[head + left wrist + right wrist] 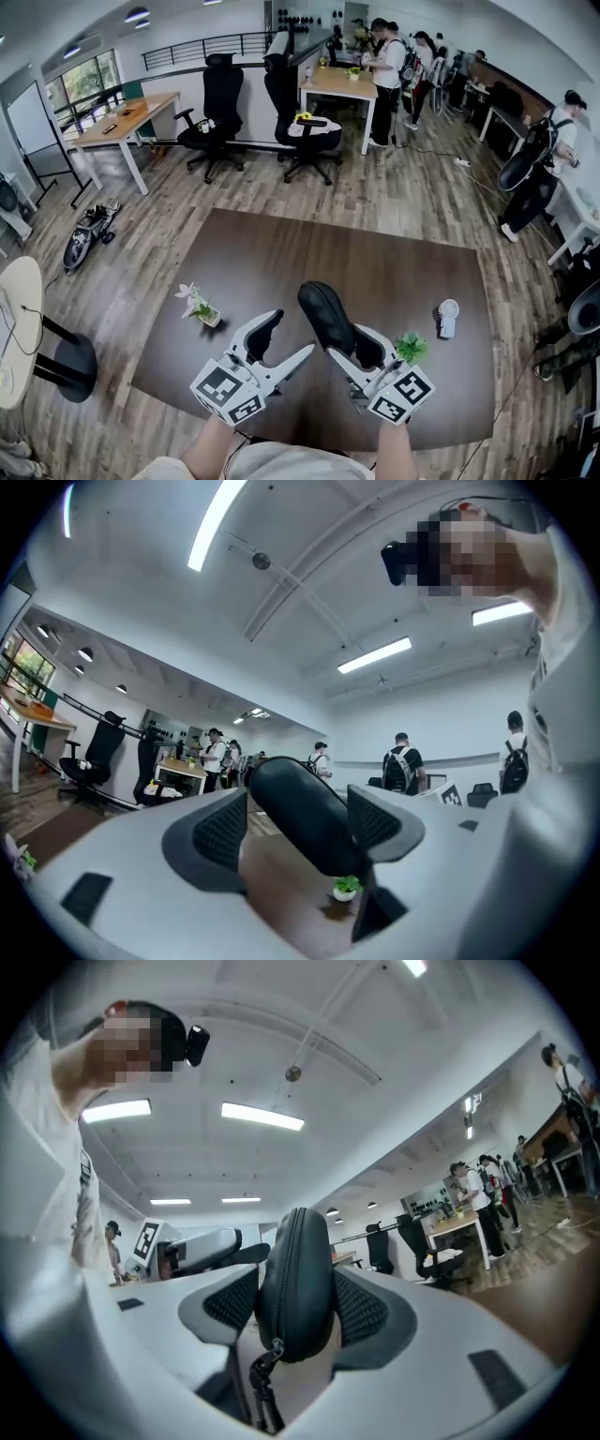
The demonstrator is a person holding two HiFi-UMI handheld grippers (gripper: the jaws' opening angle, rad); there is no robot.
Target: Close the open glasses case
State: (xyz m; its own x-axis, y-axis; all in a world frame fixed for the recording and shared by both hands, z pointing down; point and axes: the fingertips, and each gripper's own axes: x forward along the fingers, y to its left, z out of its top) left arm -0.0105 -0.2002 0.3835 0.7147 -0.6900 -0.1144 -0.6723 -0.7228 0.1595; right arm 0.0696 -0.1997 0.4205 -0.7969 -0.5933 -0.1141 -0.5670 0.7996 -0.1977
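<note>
Head view: right gripper (361,352) clamps the glasses case (325,314) up over the table (281,253); left gripper (272,342) gapes, empty, just beside. Left gripper view: case near its jaws, not pinched. Right gripper view: pads (361,1312) squeeze both shells, seam looks shut; prob. check zip pull (258,1358) w/ left.

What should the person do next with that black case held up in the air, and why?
Probably lower the glasses case down onto the table and let go. The right gripper clamps it in the air, its two halves look shut along the seam, and the left gripper stands open beside it, holding nothing.
</note>
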